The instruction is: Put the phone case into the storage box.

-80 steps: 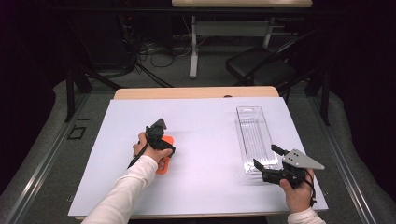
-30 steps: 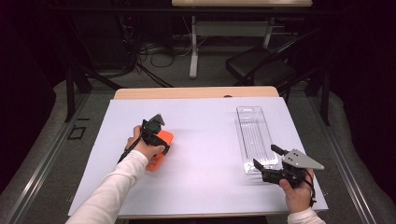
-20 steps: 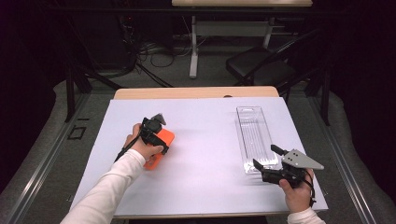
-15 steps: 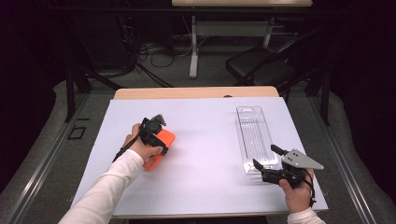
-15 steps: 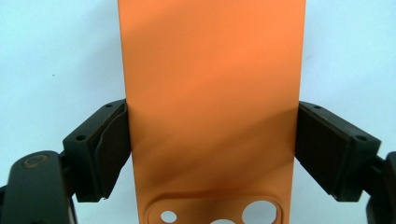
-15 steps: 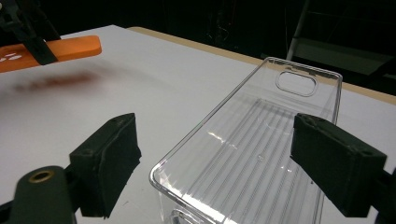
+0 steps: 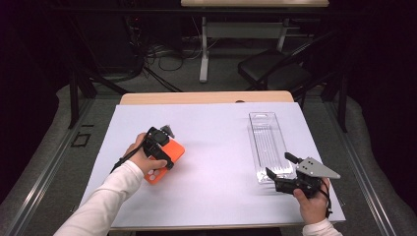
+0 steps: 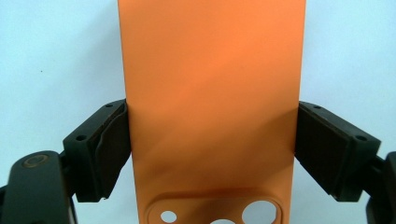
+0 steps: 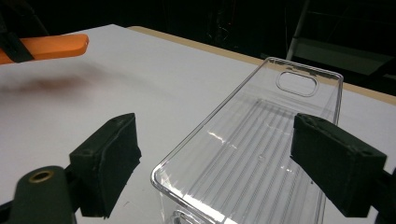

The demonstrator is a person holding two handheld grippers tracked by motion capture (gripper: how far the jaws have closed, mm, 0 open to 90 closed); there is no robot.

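A flat orange plastic phone case (image 8: 211,107), rectangular with rounded corners and round camera holes near one end, is held across its width between the two black pads of the left gripper (image 8: 211,154); both pads are pressed against its long edges. In the high view the orange phone case (image 7: 166,162) is seen over the left half of the white sheet (image 7: 216,147) that covers the table, tilted with one end raised, and the left gripper (image 7: 158,142) is seen on top of it in the person's left hand (image 7: 140,160). In the right gripper view the case (image 9: 46,46) is seen from the side, lifted clear of the sheet, with a soft shadow beneath it.

A clear plastic rectangular tray (image 7: 269,145) with a ribbed floor and a hang-hole tab at its far end is lain on the right half of the sheet, well apart from the case. Its near corner is seen between the jaws of the right gripper (image 9: 215,158), which are spread wide with neither pad touching the clear wall. The right gripper (image 7: 282,172) is held in the right hand (image 7: 311,201) just at the near end of the tray.

A wooden table edge (image 7: 206,97) is visible beyond the sheet.
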